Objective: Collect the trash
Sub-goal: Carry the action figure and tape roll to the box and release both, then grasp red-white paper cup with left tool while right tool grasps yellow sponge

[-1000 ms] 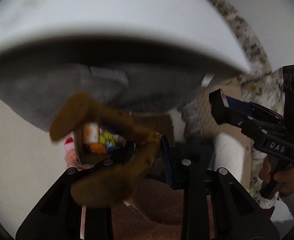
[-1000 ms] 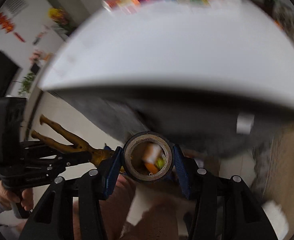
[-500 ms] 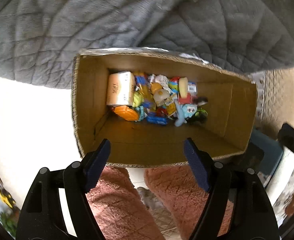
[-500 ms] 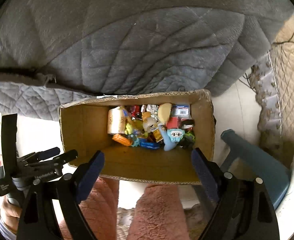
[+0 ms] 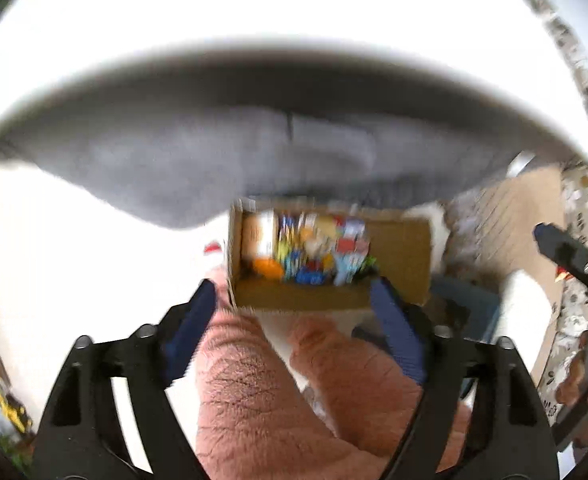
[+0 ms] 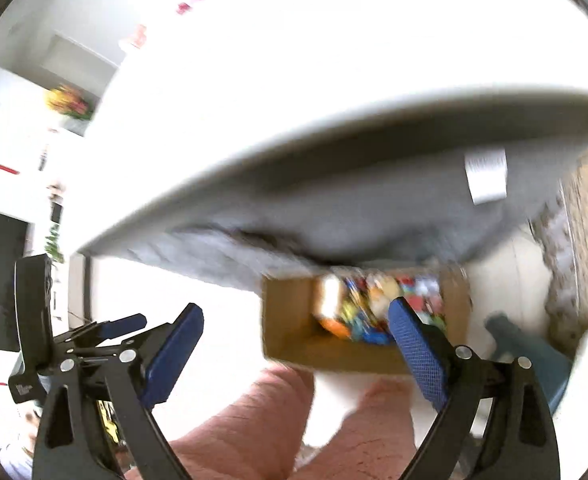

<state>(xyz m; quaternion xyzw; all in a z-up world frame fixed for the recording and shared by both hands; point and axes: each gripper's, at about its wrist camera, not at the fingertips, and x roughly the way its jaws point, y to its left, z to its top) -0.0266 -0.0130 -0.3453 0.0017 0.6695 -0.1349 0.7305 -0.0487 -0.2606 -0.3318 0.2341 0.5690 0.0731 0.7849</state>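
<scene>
- Spanning the top of both blurred views, a white table edge (image 5: 294,20) hangs over a grey quilted cover (image 5: 213,160).
- Below it sits an open cardboard box (image 5: 406,256) on the pale floor, colourful trash (image 5: 314,252) piled inside.
- Left gripper (image 5: 294,320): fingers spread, holding nothing.
- Right gripper (image 6: 294,344): fingers spread, holding nothing.

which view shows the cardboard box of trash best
The left wrist view: the cardboard box sits near mid-frame with its whole opening and colourful contents visible between the open fingers of the left gripper, though blurred. In the right wrist view the box is also blurred, and a finger of the open right gripper covers part of its contents.
</scene>
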